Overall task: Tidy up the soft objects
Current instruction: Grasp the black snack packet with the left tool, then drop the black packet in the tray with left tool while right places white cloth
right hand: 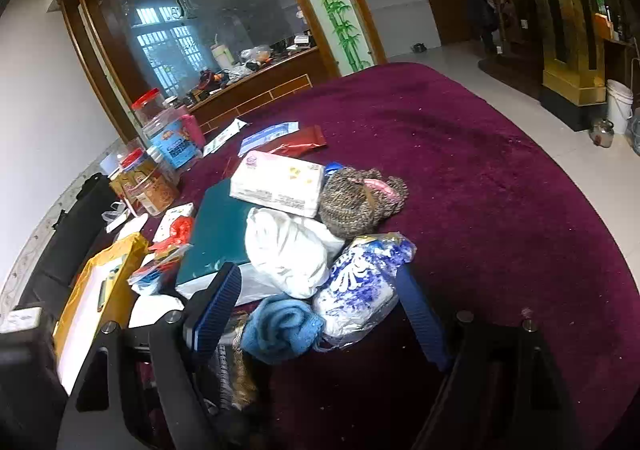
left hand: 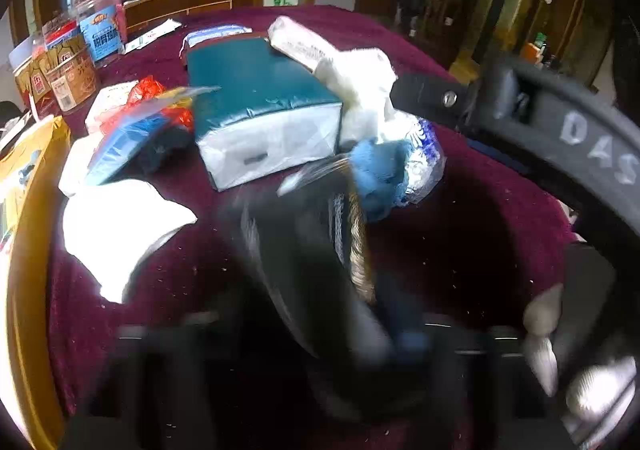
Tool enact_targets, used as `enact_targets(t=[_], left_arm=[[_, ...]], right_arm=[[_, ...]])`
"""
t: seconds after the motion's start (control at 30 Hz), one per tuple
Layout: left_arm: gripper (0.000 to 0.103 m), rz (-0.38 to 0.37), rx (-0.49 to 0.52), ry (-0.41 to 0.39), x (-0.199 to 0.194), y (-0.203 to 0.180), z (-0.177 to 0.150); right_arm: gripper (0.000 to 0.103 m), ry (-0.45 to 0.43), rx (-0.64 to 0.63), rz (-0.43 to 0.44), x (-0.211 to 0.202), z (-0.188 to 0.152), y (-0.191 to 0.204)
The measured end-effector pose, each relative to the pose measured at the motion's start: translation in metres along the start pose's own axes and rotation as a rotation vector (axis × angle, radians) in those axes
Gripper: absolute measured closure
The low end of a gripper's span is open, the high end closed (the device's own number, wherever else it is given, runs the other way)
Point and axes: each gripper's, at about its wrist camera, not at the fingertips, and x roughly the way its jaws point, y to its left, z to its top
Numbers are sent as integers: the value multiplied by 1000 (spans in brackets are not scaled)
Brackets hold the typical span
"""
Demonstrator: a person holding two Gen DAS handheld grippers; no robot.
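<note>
A pile of soft things lies on the maroon table cloth (right hand: 480, 177): a teal tissue pack (right hand: 216, 226), a pink-white tissue pack (right hand: 276, 181), a white cloth bundle (right hand: 288, 250), a brown knit hat (right hand: 356, 197), a blue-white plastic pack (right hand: 360, 290) and a blue towel (right hand: 280, 326). My right gripper (right hand: 316, 314) is open, its blue fingers on either side of the towel and the plastic pack. My left gripper (left hand: 320, 330) is blurred; a dark striped cloth (left hand: 320, 250) with a tan band sits between its fingers. The towel also shows in the left wrist view (left hand: 380, 173).
Snack jars (right hand: 160, 153) stand at the table's far left. A yellow envelope (right hand: 100, 290) and white papers (left hand: 120, 234) lie at the left. A red packet (right hand: 300, 141) and flat packs lie behind the pile. The right gripper's body (left hand: 560, 121) crosses the left wrist view.
</note>
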Motion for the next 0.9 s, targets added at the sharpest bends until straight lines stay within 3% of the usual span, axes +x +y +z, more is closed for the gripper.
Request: enact_targets(t=[0.1, 0.23, 0.3, 0.53, 0.63, 0.7, 0.8, 0.9], left_arm=[[60, -86, -80, -23, -22, 19, -6], [59, -228, -156, -113, -76, 47, -30], [59, -249, -184, -163, -106, 63, -41], [59, -160, -332, -303, -173, 145, -76], [59, -100, -357, -330, -183, 170, -88], [59, -91, -377, -338, -184, 184, -94], [59, -108, -428, -345, -181, 203, -102], [59, -124, -461, -333, -176, 212, -111]], right_arm=[[24, 4, 0, -13, 2, 0, -1], [24, 7, -3, -28, 3, 0, -1], [24, 12, -7, -38, 4, -1, 0], [24, -28, -57, -75, -6, -2, 12], [24, -70, -166, -14, -35, -3, 48], [22, -26, -277, 81, -46, -9, 86], [18, 158, -459, 185, -23, -25, 144], [18, 235, -598, 107, 19, -43, 181]])
